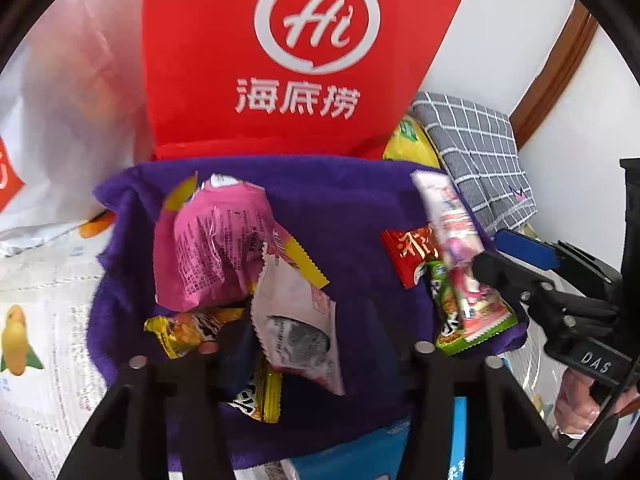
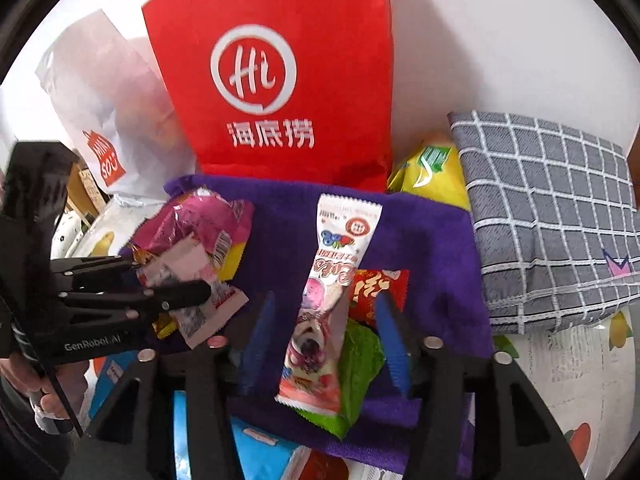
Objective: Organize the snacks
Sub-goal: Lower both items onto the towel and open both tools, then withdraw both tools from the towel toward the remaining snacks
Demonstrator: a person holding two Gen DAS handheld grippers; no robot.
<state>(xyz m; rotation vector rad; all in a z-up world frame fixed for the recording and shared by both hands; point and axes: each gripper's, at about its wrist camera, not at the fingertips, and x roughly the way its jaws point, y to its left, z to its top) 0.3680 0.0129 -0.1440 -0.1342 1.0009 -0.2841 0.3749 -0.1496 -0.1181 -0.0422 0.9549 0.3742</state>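
Pink-and-white crinkled snack packets (image 2: pixel 324 304) lie on purple cloth (image 2: pixel 432 248).

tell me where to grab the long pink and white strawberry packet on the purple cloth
Take the long pink and white packet across its narrow middle, coming from above with the right tongs, which already straddle it. It lies flat and long atop the green packet.

The red paper bag (image 1: pixel 288 56) runs off the top edge in both views. A yellow packet (image 2: pixel 434 174) hides partly behind it and the checked cloth (image 2: pixel 552 216). The red wrapper (image 2: pixel 380 288) lies mostly under the long pink snack (image 2: pixel 324 300). Small print on the pink pouch (image 1: pixel 212 248) is unreadable.
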